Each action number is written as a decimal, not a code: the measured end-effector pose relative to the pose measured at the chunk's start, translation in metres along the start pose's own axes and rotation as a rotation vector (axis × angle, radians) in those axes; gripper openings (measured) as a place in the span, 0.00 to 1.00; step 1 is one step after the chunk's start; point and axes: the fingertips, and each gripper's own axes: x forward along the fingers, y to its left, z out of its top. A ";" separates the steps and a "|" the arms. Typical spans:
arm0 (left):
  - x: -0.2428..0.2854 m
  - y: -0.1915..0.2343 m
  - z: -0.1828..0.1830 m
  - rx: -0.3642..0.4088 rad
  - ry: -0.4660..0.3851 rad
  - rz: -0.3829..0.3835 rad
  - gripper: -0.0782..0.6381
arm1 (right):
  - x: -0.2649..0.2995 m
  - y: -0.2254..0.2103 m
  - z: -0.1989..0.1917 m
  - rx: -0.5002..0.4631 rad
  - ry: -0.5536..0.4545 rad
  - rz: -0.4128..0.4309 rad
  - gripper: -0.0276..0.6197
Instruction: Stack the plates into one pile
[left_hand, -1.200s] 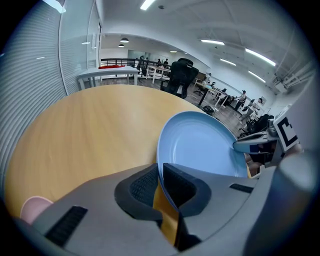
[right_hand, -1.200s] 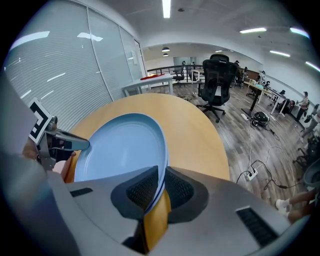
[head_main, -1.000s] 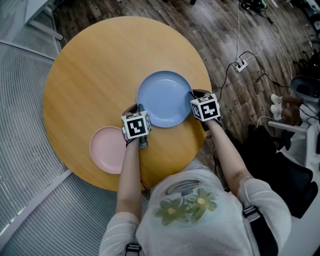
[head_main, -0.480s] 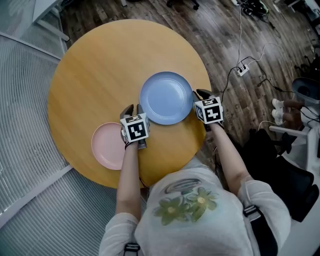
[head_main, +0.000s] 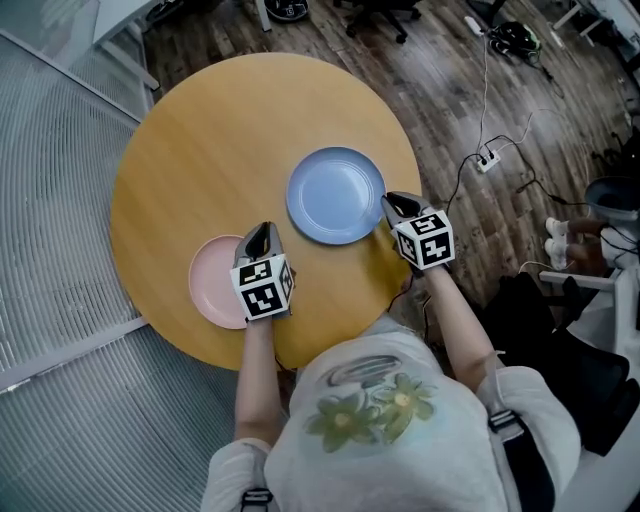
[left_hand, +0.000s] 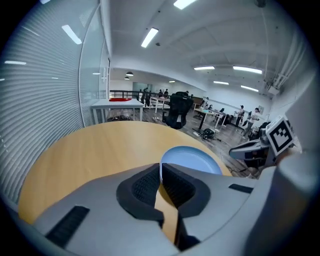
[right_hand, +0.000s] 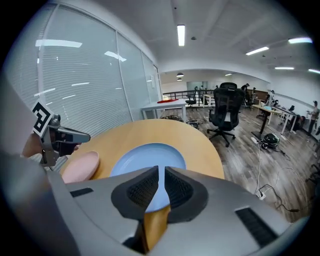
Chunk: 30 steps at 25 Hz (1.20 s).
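Note:
A blue plate lies flat on the round wooden table, right of centre. A smaller pink plate sits near the table's front left edge. My left gripper hovers beside the pink plate's right rim; its jaws have just been closing, and it is shut with nothing between them. My right gripper hangs just off the blue plate's right edge; its jaws have also just been closing, pads nearly together and empty. The blue plate lies beyond my left gripper. Beyond my right gripper are the blue plate and pink plate.
A power strip with trailing cables lies on the wood floor to the right of the table. Office chair bases stand beyond the far edge. A ribbed white surface runs along the left side.
Both grippers have drawn back from the blue plate's rim toward the person and risen. The left one showed spread jaws half a second ago and is shut now, beside the pink plate.

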 end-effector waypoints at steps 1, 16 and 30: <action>-0.012 -0.004 -0.001 -0.016 -0.018 -0.029 0.15 | -0.007 0.009 -0.002 -0.015 0.004 0.015 0.14; -0.128 -0.036 -0.128 -0.178 0.014 -0.109 0.15 | -0.074 0.137 -0.071 -0.111 0.061 0.227 0.12; -0.194 0.047 -0.188 -0.334 0.013 0.123 0.15 | -0.050 0.258 -0.075 -0.328 0.128 0.434 0.12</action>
